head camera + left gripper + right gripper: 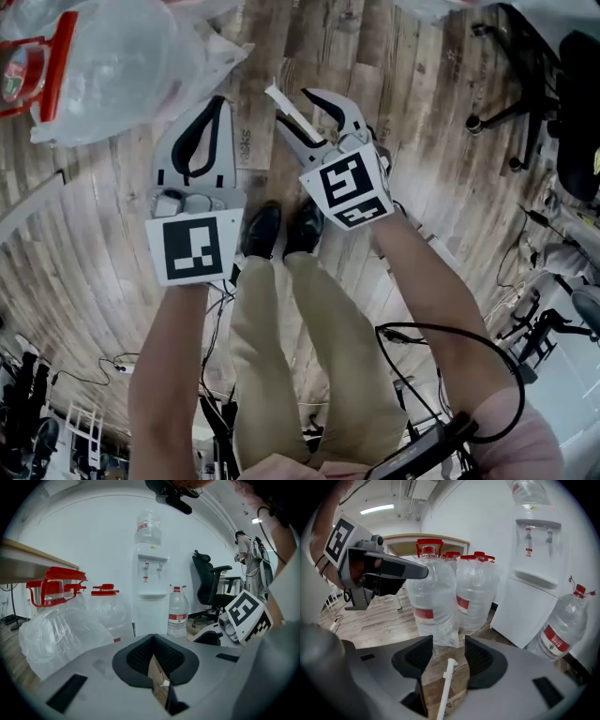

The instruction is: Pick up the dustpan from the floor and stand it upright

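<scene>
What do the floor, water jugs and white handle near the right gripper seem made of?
The floor looks like matte wood or laminate planks: grain and seams show. The water jugs look like clear glossy plastic, see-through. The white handle is probably smooth plastic; uniform white.

Left claw (153, 641) with jaws pressed together, white water dispenser (151, 581) ahead, water bottle (177, 616) just beside it, clear jugs (61, 625) at left, black office chair (211, 585) at right

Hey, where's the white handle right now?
The white handle sits between the right gripper's open jaws, touching neither, in the right gripper view. In the head view it is top centre, above the wooden floor, beyond the shoes.
</scene>
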A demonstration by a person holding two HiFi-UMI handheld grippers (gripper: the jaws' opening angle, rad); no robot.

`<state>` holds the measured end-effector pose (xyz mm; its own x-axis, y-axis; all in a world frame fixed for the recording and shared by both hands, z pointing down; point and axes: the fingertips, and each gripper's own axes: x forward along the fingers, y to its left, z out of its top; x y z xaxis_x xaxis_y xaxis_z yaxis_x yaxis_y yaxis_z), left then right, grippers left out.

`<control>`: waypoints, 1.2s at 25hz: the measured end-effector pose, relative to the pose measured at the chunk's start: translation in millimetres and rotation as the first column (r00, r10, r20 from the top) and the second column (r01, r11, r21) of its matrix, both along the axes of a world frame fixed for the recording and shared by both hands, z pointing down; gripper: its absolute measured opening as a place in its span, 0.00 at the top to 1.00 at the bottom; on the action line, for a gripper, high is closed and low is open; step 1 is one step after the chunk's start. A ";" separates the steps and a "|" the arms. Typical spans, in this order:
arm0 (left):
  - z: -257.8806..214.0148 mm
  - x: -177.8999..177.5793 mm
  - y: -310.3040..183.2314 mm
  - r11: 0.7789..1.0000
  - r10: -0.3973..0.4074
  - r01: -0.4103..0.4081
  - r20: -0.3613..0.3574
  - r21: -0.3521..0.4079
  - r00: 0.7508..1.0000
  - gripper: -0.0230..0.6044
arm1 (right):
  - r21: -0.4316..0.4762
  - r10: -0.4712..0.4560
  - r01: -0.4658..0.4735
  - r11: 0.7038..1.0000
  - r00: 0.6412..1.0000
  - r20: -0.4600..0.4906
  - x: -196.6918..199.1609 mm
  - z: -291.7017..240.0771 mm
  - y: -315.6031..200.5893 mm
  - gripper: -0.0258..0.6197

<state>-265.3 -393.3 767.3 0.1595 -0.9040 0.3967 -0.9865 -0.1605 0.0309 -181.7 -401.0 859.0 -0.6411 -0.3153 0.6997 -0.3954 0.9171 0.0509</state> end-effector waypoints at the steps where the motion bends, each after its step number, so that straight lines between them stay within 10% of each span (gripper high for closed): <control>1: 6.1 0.3 -0.2 1.000 0.003 -0.003 -0.003 0.003 1.000 0.94 | -0.003 -0.004 0.004 1.000 1.000 -0.008 0.1 7.4 0.4 0.63; 30: 98.6 -15.4 -1.1 0.999 -0.037 0.037 -0.024 0.001 0.999 0.94 | -0.118 -0.008 -0.008 0.993 0.991 -0.134 9.7 176.6 1.9 0.63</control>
